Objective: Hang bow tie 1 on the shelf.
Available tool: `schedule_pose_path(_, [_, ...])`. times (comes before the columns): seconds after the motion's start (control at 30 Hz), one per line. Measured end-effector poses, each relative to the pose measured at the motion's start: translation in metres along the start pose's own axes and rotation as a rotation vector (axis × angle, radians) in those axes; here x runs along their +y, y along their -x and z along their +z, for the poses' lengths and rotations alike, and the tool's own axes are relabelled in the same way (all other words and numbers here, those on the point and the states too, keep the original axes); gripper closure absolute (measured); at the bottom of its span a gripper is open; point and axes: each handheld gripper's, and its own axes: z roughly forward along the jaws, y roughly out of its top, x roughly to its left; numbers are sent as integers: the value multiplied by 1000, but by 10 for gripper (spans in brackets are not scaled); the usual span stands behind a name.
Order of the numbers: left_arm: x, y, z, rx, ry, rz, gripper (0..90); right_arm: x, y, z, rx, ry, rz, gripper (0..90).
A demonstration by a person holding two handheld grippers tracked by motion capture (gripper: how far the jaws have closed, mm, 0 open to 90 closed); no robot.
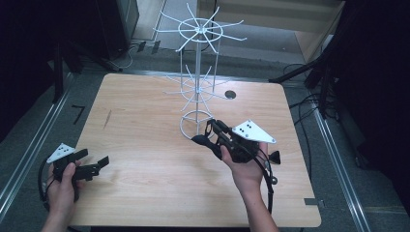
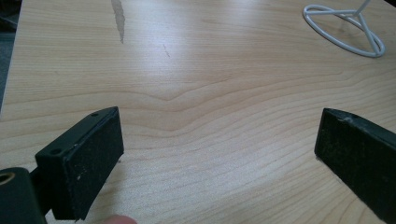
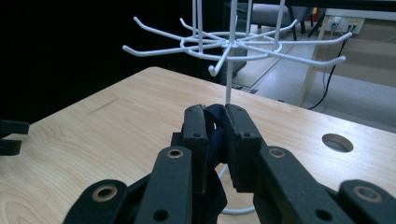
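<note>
Nearest the person, at the table's (image 1: 145, 145) front left corner, the left gripper (image 1: 94, 164) rested low over the bare wood. In the left gripper view its two black padded jaws stood wide apart with nothing between them, only wood grain showing in the gap.

Further in, right of centre, the right gripper (image 1: 212, 131) was held above the tabletop, pointing toward the foot of a white wire rack (image 1: 198, 77). Its jaws were nearly together, pinched on a small dark blue item (image 3: 215, 128) that looked like soft cloth or a strap; its kind could not be told. In the high view a dark rounded part of it (image 1: 200, 141) hung below the jaws, just beside the rack's ring base.

Beyond that stood the rack itself: a round base, a thin upright pole, and two tiers of hooks fanning outward, their tips turned up. In the right gripper view the lower tier (image 3: 233, 44) spread above and ahead of the clamped jaws. A round hole (image 1: 230, 94) sat in the tabletop behind the rack.

The step appeared to be hanging the dark item on a hook. Doing it well would likely mean lifting the gripped loop above a hook's upturned tip, sliding it over, then lowering before letting go. The light rack could tip or spin if bumped; the free gripper could steady its base.
</note>
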Motion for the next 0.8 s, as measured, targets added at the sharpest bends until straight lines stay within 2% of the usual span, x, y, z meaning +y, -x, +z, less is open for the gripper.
schedule_pose_path(0.8, [0,0,0,-1,0,0,16,19,-4,-2,7,40,-15,810])
